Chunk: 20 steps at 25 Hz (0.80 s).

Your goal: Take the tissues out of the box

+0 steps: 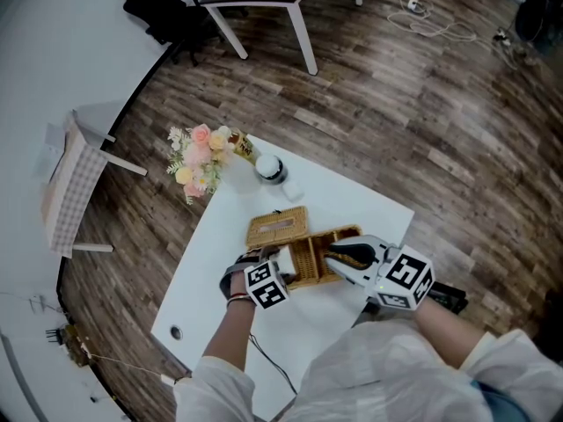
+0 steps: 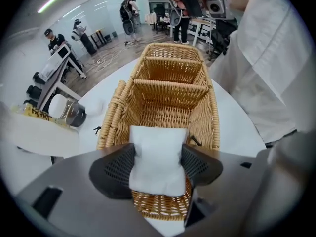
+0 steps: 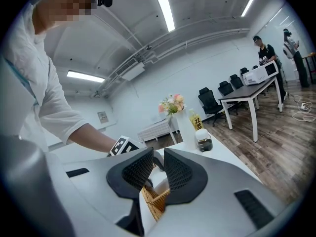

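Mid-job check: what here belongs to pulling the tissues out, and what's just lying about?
Job: tissues, left gripper clamped on them, wicker box, right gripper on its wall, loose lid.
Lying about: flowers, jar, bottle.

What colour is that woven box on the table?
Golden tan, in a woven wicker pattern. The wicker box shows best in the left gripper view.
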### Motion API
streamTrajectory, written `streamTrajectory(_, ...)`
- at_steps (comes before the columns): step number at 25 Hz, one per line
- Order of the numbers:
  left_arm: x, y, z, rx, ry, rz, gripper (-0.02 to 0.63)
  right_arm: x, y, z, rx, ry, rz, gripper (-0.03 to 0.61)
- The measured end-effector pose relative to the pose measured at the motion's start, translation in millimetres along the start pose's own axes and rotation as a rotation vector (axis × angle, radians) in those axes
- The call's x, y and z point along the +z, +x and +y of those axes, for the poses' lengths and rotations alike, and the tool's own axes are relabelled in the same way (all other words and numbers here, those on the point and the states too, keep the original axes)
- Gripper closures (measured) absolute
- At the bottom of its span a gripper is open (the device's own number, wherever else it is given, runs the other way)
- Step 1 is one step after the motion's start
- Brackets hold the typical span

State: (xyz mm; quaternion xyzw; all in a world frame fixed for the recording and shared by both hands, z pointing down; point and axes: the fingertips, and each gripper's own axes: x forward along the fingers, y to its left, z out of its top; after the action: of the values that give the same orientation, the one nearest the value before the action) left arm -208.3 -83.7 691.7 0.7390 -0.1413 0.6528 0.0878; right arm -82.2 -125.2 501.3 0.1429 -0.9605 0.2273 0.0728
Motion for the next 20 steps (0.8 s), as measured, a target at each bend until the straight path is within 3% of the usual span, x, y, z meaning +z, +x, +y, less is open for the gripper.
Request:
streamTrajectory(4, 1.6, -2.8, -0.1, 0.006, -0.066, -0.037, 0.336, 0.5, -6.0, -2.9, -0.022, 0.003, -0.004, 0.494)
streamTrajectory(20, 2.3, -13.9, 1.0, 0.08, -0.157, -0.112, 0.354, 1.8, -5.2, 3.2, -0.018, -0.029, 0.011, 0.494)
